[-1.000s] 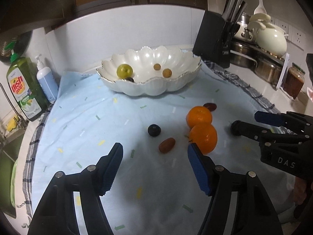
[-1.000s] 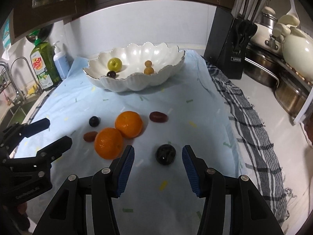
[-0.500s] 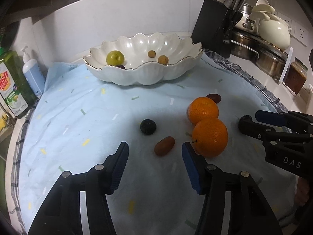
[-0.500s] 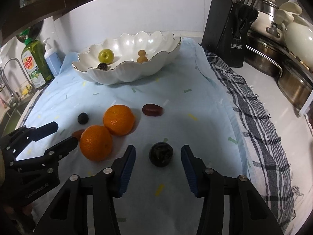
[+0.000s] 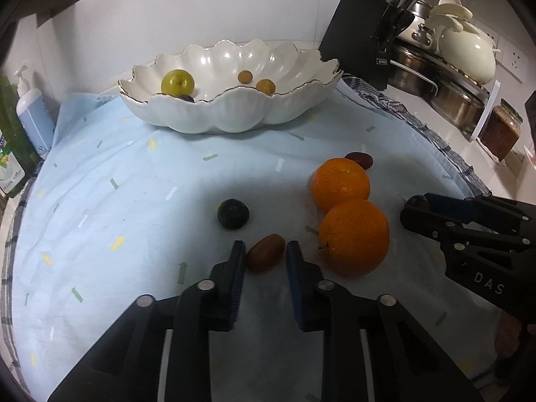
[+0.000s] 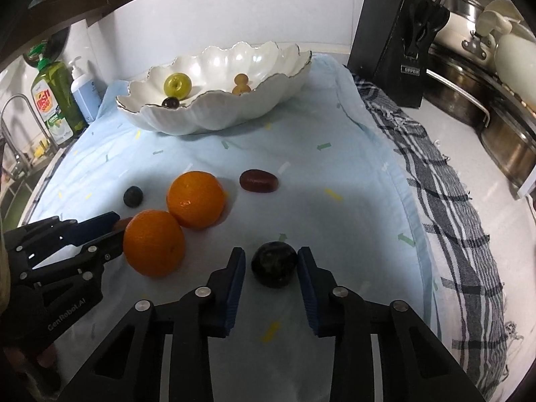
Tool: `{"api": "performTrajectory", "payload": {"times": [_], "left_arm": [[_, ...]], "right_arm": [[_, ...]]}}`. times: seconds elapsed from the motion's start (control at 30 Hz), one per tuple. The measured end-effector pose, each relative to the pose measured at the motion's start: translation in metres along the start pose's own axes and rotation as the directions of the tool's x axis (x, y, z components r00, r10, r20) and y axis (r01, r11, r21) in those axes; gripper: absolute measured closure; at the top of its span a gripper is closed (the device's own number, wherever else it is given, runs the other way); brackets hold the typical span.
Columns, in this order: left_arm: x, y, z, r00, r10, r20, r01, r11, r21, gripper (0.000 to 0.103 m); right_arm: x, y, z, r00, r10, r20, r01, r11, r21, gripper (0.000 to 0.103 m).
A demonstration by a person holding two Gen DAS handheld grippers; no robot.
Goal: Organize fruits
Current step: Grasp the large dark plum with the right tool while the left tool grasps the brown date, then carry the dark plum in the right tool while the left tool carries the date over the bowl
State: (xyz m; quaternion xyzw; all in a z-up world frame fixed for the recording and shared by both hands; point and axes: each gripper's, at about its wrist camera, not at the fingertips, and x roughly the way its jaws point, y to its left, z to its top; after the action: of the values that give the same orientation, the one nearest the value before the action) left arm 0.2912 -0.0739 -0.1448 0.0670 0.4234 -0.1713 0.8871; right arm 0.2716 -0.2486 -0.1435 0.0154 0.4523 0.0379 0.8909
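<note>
Two grasps closing at once on a blue cloth (image 5: 140, 181), with the bowl (image 5: 231, 114) as landmark. The left gripper (image 5: 264, 261) has just been closing its jaws; the pads now flank and appear to press a brown date (image 5: 264, 257), which lies on the cloth in front of the bowl, between a dark berry (image 5: 232, 213) and the nearer of 2 oranges (image 5: 353, 236). The right gripper (image 6: 269, 268) has likewise just been closing its jaws on a dark plum (image 6: 274, 264), which rests on the cloth in front of the bowl, farther from it than either orange; its pads sit at the plum's sides, seemingly in contact.

Already in the bowl: 1 green fruit (image 5: 177, 82), 2 small tan fruits (image 5: 256, 80) and 1 dark fruit (image 6: 171, 102) at the near rim. Loose on the cloth, in front of the bowl: the 2 oranges, touching each other, the berry, and a red date (image 6: 258, 181).

Step in hand, as judged: the pick of 2 small fruits, 1 per gripper. The next move calls for a straight lift with the grip kept firm, since both fruits are round and may slip, then a carry over the scalloped rim. The left lift should clear the orange just beside it.
</note>
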Motion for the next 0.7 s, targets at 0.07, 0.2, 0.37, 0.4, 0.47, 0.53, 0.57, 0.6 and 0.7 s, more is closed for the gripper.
{"api": "performTrajectory", "payload": {"times": [0.07,0.2,0.37,0.4,0.47,0.53,0.57,0.6,0.7], "left_arm": [[0.0,-0.001,0.0,1.0,0.004,0.001,-0.004,1.0,0.004,0.081],[-0.001,0.0,-0.001,1.0,0.006,0.002,-0.006,1.0,-0.001,0.082],[-0.009,0.0,0.0,1.0,0.006,0.014,-0.005,1.0,-0.011,0.082],[-0.011,0.0,0.0,1.0,0.008,0.017,-0.007,1.0,-0.012,0.082],[-0.016,0.0,0.001,1.0,0.009,0.025,-0.009,1.0,-0.017,0.082],[-0.022,0.001,0.002,0.999,0.012,0.036,-0.012,1.0,-0.024,0.082],[-0.025,0.001,0.003,0.999,0.014,0.042,-0.013,1.0,-0.026,0.083],[-0.028,0.002,0.004,0.999,0.016,0.047,-0.014,0.999,-0.029,0.083],[-0.039,0.003,0.006,0.998,0.017,0.066,-0.014,0.999,-0.041,0.083]], "right_arm": [[0.002,-0.002,0.0,1.0,0.003,-0.005,-0.003,1.0,0.006,0.073],[0.002,-0.001,0.001,1.0,0.001,-0.003,-0.001,1.0,-0.001,0.074],[-0.003,0.0,0.001,1.0,0.015,0.009,-0.015,1.0,0.001,0.074],[-0.005,0.001,0.002,1.0,0.02,0.013,-0.02,1.0,-0.002,0.074],[-0.01,0.003,0.002,0.999,0.027,0.022,-0.027,1.0,-0.007,0.074],[-0.014,0.006,0.004,0.999,0.035,0.033,-0.034,0.999,-0.013,0.074],[-0.017,0.007,0.004,0.998,0.038,0.041,-0.038,0.999,-0.017,0.074],[-0.02,0.008,0.005,0.998,0.042,0.048,-0.041,0.999,-0.021,0.074],[-0.029,0.012,0.008,0.996,0.054,0.076,-0.052,0.998,-0.036,0.074]]}}
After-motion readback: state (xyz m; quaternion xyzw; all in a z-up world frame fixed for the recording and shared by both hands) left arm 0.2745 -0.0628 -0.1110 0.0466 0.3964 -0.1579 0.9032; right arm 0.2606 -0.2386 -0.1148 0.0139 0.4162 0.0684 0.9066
